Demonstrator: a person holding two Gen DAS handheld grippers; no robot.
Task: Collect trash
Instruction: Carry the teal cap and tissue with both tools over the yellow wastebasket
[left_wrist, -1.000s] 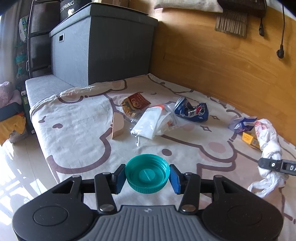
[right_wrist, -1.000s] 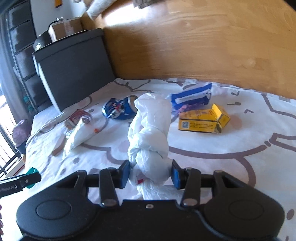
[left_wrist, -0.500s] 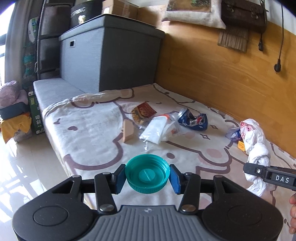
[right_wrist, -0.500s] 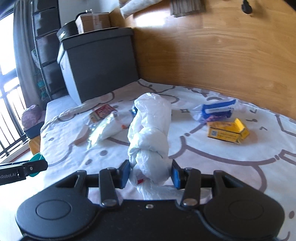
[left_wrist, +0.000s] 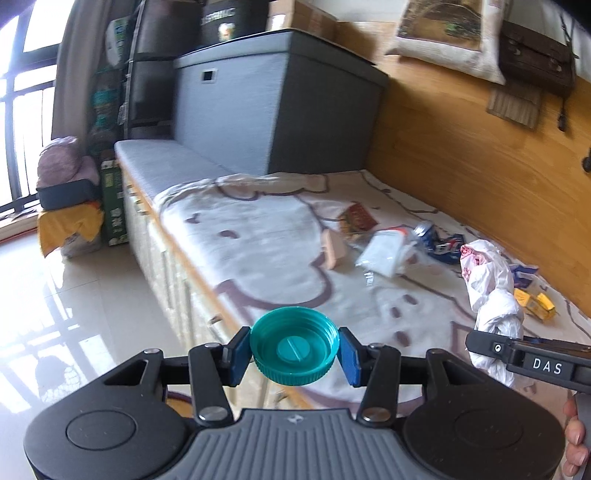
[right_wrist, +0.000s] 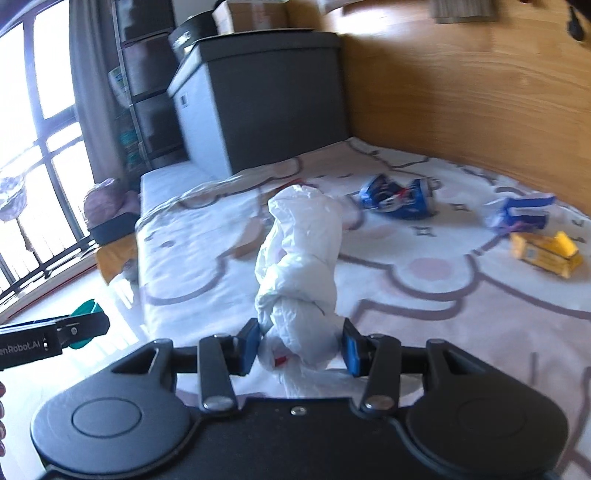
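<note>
My left gripper (left_wrist: 294, 353) is shut on a teal bottle cap (left_wrist: 294, 349), inner side up, held over the bed's front edge. My right gripper (right_wrist: 300, 347) is shut on a knotted white plastic bag (right_wrist: 301, 258) that stands up from its pads; that bag (left_wrist: 493, 295) also shows at the right of the left wrist view. On the patterned sheet (left_wrist: 266, 251) lie a crushed blue can (right_wrist: 397, 197), a yellow carton (right_wrist: 546, 254), a blue wrapper (right_wrist: 524, 212), a clear plastic pouch (left_wrist: 384, 249), a red packet (left_wrist: 358, 218) and a beige piece (left_wrist: 334, 251).
A grey storage box (left_wrist: 280, 107) stands at the head of the bed against the wooden wall (left_wrist: 480, 155). Left of the bed is glossy tiled floor (left_wrist: 74, 314) with a green carton (left_wrist: 114, 206) and bundles. A window railing (right_wrist: 40, 266) is far left.
Both grippers have drawn back from the bed toward the floor side, each keeping its load. The trash on the sheet now looks farther away and more floor shows.
</note>
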